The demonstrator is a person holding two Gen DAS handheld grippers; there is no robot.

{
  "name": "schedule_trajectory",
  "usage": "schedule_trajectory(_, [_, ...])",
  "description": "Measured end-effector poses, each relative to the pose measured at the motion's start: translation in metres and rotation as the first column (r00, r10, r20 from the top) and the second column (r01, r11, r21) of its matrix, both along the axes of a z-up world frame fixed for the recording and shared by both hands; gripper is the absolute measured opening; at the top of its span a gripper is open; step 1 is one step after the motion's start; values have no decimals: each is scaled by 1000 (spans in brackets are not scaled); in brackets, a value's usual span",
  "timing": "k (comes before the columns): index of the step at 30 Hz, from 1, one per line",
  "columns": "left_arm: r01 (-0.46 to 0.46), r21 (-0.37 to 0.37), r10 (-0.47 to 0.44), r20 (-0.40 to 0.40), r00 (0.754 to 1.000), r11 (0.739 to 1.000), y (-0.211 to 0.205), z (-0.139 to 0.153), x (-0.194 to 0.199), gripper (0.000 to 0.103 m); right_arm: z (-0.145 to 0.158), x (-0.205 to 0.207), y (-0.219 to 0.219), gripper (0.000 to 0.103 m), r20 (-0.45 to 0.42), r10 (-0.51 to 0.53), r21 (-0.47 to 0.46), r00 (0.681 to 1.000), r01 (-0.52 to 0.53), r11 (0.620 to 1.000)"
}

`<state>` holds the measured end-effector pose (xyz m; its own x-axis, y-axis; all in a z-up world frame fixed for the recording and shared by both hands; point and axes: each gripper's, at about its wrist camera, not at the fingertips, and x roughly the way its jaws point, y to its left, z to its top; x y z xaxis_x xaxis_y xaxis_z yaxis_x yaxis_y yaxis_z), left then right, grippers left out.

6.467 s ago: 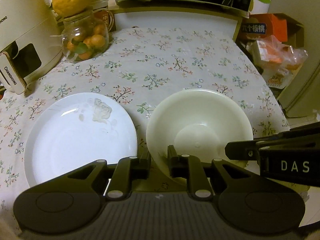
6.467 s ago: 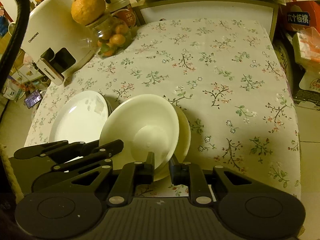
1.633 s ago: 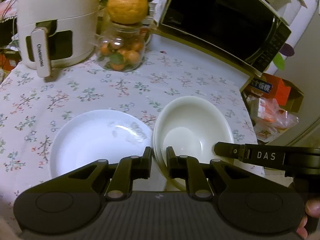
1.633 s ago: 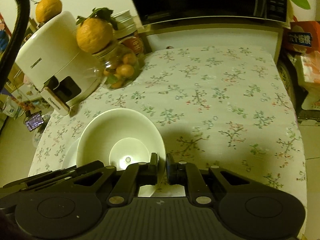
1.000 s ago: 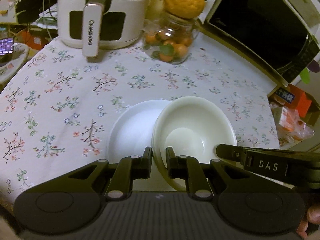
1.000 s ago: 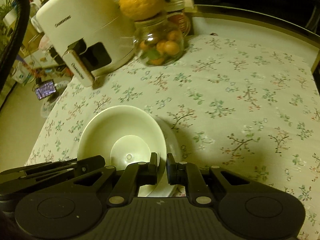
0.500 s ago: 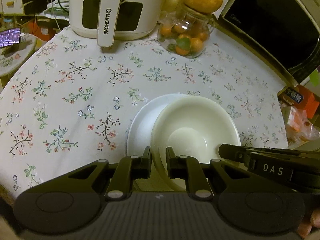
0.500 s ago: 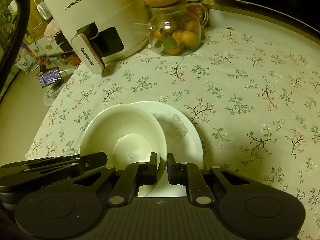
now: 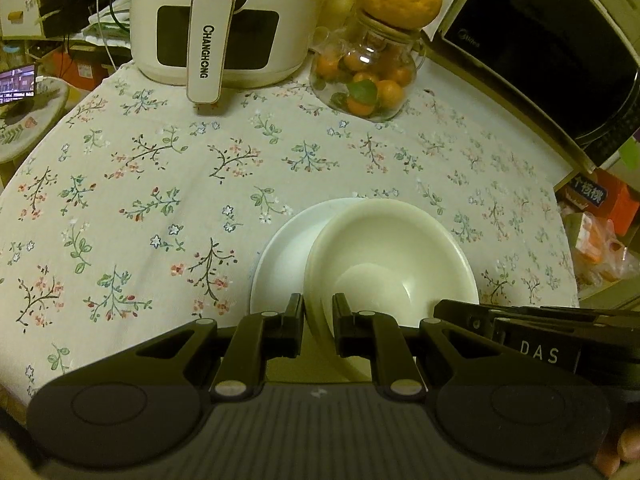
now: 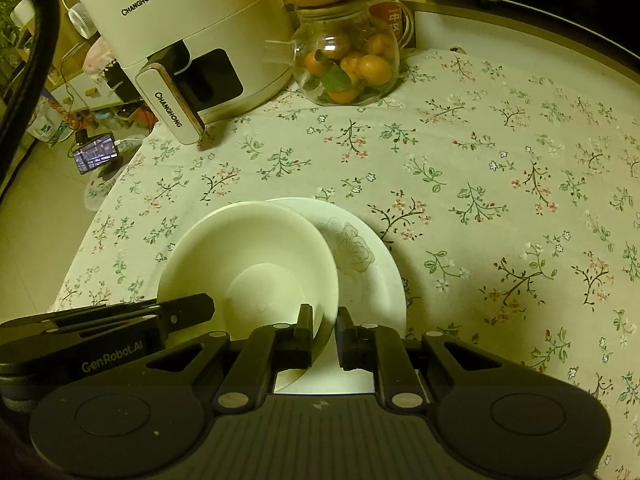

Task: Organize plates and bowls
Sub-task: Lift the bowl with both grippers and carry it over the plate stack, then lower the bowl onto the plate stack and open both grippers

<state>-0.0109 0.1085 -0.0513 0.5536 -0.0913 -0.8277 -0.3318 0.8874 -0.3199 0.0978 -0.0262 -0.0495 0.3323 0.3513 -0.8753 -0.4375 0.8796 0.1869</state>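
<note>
Carried over onto plate near table's front edge: stacked bowls, previously beside it. Left gripper clenched on bowls' rim; right gripper likewise, rim between its jaws.

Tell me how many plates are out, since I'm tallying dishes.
1 plate, on the tablecloth under the bowl stack; more could be hidden beneath the stack.

The bowl sits over the plate's right part; far behind stand an air fryer left and a jar right.
</note>
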Motion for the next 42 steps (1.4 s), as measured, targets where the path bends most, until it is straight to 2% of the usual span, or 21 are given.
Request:
schedule_trajectory(11, [7,29,-7,10,1000,1000,-1,-3,6,13,-1,2,-3,14,-5,-9,16,1000,9,1000])
schedule_trajectory(21, [31,0,-31,-5,999,1000,-4,-1,-2,13,1,-3,-9,14,-36,-15,12,999,15,1000])
schedule_trajectory(42, [25,1,-25,3,1000,1000,-7,-1,-2,14,2,-5,-5,14,-13,2,-11,1000,-2,1000])
